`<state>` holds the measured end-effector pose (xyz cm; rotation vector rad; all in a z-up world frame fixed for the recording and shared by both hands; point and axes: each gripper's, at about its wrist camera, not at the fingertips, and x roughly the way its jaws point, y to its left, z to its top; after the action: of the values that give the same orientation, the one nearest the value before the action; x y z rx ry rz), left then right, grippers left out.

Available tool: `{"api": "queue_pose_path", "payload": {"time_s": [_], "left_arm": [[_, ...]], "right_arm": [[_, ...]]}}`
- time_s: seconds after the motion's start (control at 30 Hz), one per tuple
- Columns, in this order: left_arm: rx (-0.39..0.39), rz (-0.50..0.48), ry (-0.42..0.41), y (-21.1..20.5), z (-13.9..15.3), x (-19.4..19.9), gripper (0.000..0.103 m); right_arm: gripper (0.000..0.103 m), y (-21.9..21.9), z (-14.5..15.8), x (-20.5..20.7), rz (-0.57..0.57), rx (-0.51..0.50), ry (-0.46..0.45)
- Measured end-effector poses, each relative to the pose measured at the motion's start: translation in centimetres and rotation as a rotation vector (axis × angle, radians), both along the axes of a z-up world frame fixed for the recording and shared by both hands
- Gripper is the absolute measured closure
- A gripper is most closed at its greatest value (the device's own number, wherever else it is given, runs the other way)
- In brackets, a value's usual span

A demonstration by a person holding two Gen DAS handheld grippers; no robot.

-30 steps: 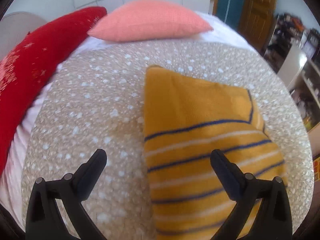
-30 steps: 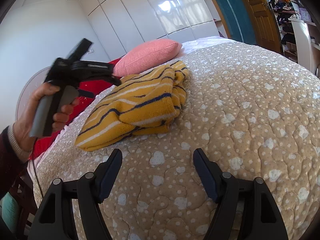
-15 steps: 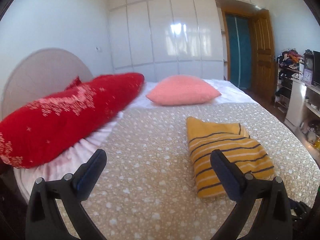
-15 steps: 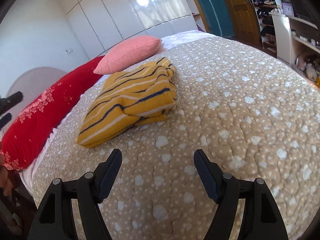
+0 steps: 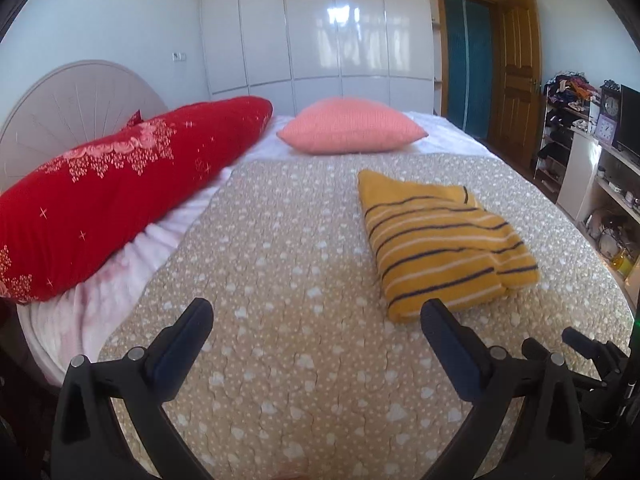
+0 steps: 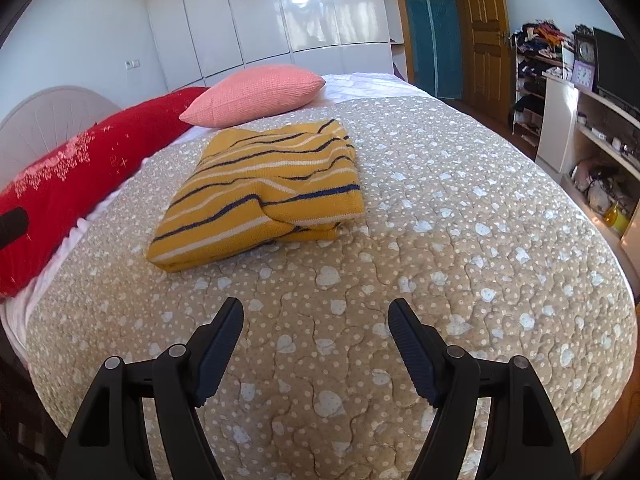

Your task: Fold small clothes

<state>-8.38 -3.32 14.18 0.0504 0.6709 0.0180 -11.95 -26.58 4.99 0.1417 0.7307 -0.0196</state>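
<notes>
I count one sweater [image 6: 260,196], yellow with dark and white stripes, folded into a thick packet and lying flat on the quilt [image 6: 460,240], toward the pillow end of the bed. There are two pillows: one long red one [image 5: 120,184] along the left edge and one pink one [image 5: 352,130] at the head, just beyond the sweater but not touching it. One pale headboard [image 5: 76,96] curves up behind the red pillow. My two tools both hover over bare quilt, short of the sweater. The left gripper [image 5: 318,322] has its two fingers spread wide with nothing between them; the sweater's near corner sits just past its right finger. The right gripper [image 6: 316,320] is likewise spread apart and empty, with the sweater ahead and a little to its left. At the room's right side I see two clocks [image 6: 585,51] on the shelving, beside one dark screen [image 6: 616,64].
</notes>
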Motion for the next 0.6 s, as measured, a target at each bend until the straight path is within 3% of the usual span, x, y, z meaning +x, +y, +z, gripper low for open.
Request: {"api": "queue_pose_path", "payload": {"time_s": [0.6], "left_arm": [[-0.012, -0.005, 0.141, -0.4, -3.2, 1.2, 0.000]], "right_arm": [[0.024, 0.7, -1.6, 1.4, 0.015, -0.055, 0.079]]}}
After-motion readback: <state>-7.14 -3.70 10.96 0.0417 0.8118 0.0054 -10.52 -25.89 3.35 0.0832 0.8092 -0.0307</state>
